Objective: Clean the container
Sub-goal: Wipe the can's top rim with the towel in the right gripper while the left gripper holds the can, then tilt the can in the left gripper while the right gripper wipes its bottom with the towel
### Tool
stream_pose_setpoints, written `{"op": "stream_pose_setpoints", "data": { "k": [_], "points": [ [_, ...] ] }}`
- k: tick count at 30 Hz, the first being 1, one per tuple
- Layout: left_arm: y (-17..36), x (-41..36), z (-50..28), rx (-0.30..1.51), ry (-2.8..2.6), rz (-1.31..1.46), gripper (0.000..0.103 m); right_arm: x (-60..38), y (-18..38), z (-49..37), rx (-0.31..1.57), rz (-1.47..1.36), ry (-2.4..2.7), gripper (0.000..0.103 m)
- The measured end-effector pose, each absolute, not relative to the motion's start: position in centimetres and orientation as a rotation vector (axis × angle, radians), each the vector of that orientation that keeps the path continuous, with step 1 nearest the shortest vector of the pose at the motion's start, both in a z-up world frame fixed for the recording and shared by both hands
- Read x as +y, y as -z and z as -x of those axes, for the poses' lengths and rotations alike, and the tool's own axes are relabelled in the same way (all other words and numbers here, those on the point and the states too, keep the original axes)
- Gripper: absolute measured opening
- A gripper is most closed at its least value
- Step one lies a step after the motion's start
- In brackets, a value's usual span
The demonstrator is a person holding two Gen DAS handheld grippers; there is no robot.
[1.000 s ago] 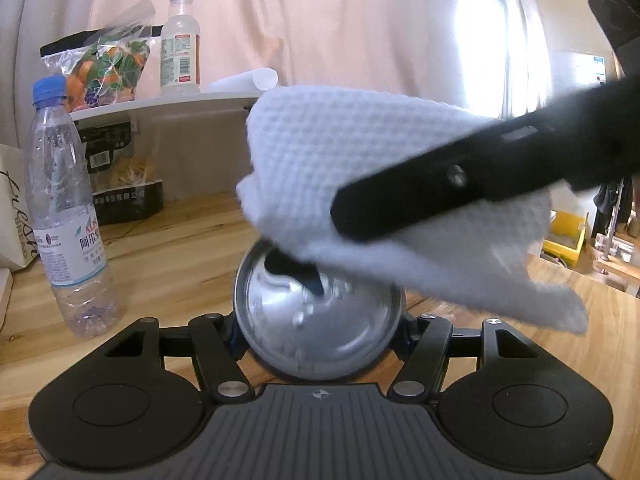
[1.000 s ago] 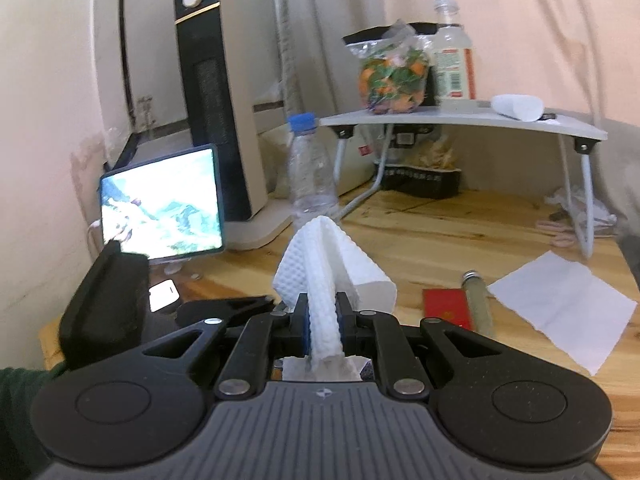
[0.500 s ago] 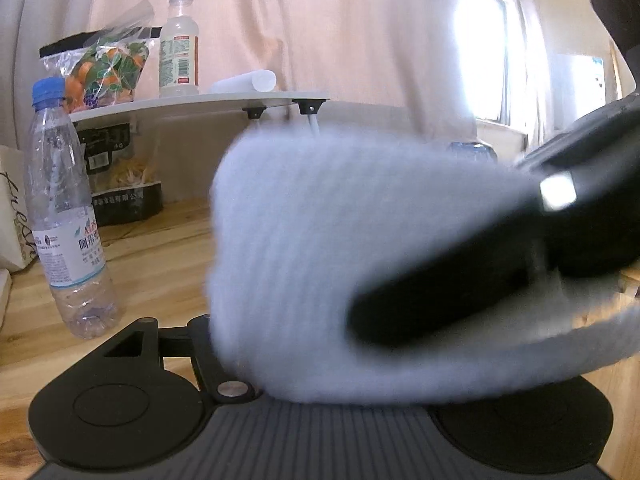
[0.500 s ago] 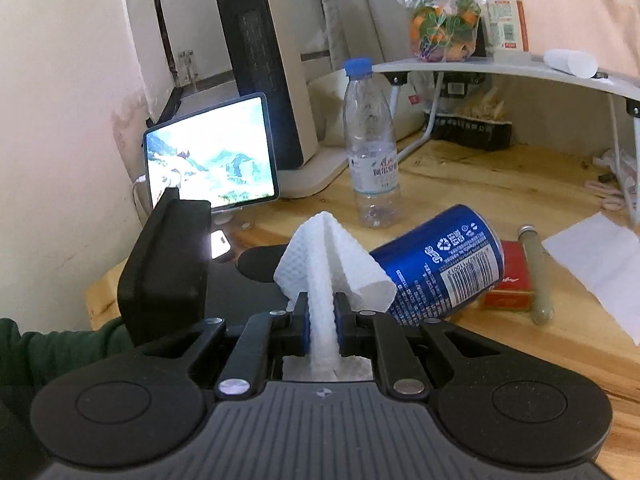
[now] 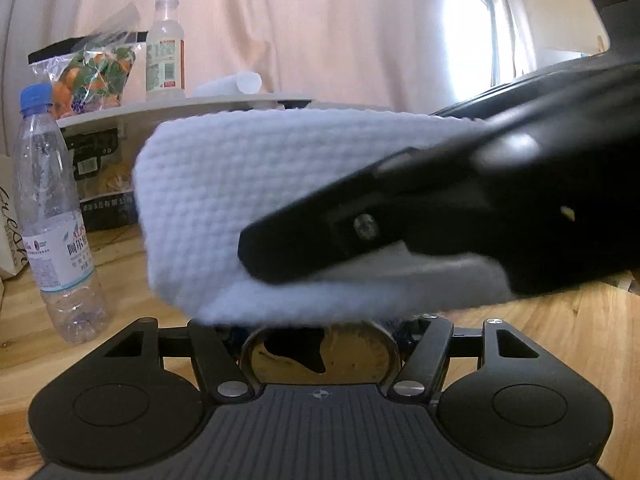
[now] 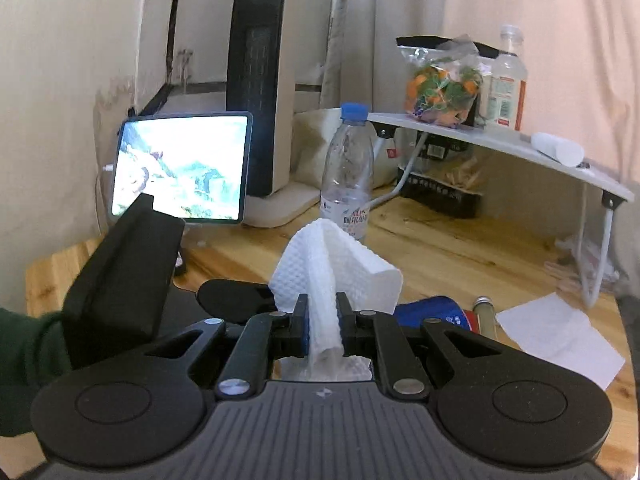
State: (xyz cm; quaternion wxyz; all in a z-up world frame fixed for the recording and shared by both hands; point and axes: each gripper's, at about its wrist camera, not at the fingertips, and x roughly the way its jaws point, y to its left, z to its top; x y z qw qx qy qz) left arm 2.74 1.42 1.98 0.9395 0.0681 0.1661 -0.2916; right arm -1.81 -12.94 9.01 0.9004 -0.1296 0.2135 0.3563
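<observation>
Between the left tool's fingers, left wrist view: the can (image 5: 320, 354) lay on its side, its metal end toward the camera.
Left tool (image 5: 320, 344): closed on the can from both sides, gripping it above the wooden surface (image 5: 560, 336).
Wipe: the white paper towel (image 5: 256, 200) hung just above the can, hiding most of it; whether it touched the can's side could not be told.
Right tool, seen from the left: its black fingers (image 5: 320, 236) reached in from the right with the towel pinched between them.
Right wrist view, right tool (image 6: 322, 320): nearly shut, clamped on the folded towel (image 6: 328, 276).
Can from this side: only a patch of its blue wall (image 6: 432, 310) showed under the towel.
Bystanders: a water bottle (image 6: 348, 172) and a loose tissue (image 6: 560, 336) sat nearby.
Risk: a hard wiping stroke could probably roll or twist the round can out of the left grip, or tear the thin towel.
</observation>
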Motion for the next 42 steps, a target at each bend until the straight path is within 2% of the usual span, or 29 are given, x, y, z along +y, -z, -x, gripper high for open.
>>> {"op": "stream_pose_setpoints", "data": {
  "k": [14, 30, 33, 42],
  "points": [
    [-2.4, 1.8, -2.1, 0.281, 0.614, -0.138, 0.067, -19.0, -9.0, -3.9, 0.498, 0.115, -0.591, 0.015],
    [-2.2, 2.3, -1.8, 0.278, 0.595, -0.128, 0.067, -16.2, -9.6, 1.2, 0.513, 0.044, -0.803, 0.015],
    [-2.5, 2.8, -1.6, 0.253, 0.613, -0.099, 0.067, -18.5, -10.4, 0.6, 0.429, 0.012, -0.688, 0.015],
    [-3.1, 3.1, 0.2, 0.165, 0.767, -0.077, 0.067, -24.9, -5.9, -5.5, 0.550, -0.152, -0.505, 0.015]
  ]
}}
